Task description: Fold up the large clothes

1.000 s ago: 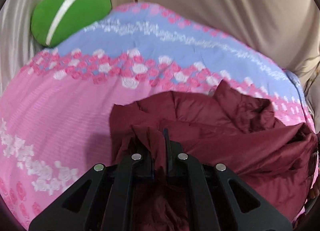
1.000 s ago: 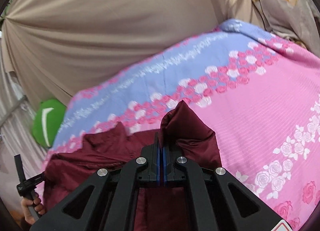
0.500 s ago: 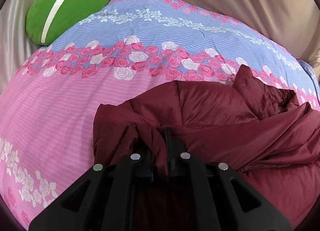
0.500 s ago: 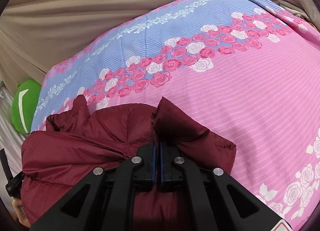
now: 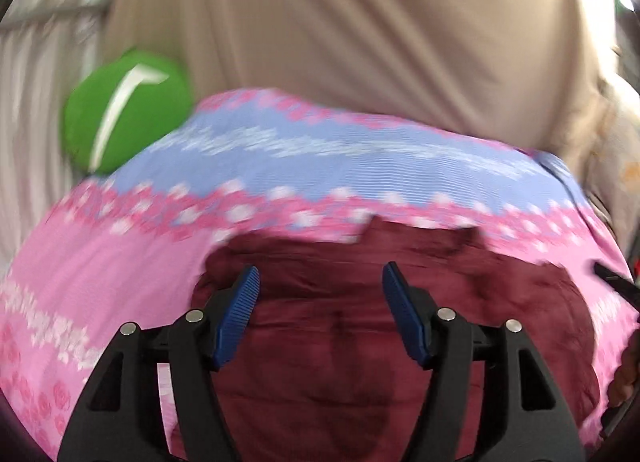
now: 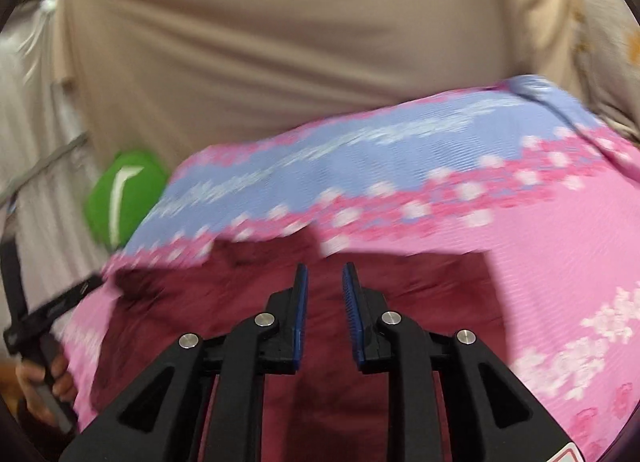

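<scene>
The maroon jacket [image 5: 360,334] is lying on the bed [image 5: 100,282], bunched into a puffy, padded heap with a dull sheen, creased and quilted-looking, and blurring badly in both views. In the left wrist view it is filling the near middle, its far edge ragged with two small peaks poking up against the rose border of the bedspread. In the right wrist view the jacket [image 6: 400,294] is spreading from the near left toward a squarish corner on the right.

No brand, label or readable writing is showing on the garment. The green cushion [image 5: 124,109] at the far left is carrying a white angular stripe, not lettering. A small red-edged sticker is peeking out at the near right corner of the right tongs' frame, too cropped to read.

The heap's long axis is running left to right across the bed, roughly parallel to the blue band of the bedspread; which end is collar or hem, I cannot tell.

The left tongs [image 5: 320,306] are opening, blue pads standing wide apart above the fabric, nothing pinched between them. The right tongs [image 6: 325,294] are opening too, a narrow gap showing, pads clear of the cloth. A beige curtain [image 5: 340,29] is hanging beyond the bed.
</scene>
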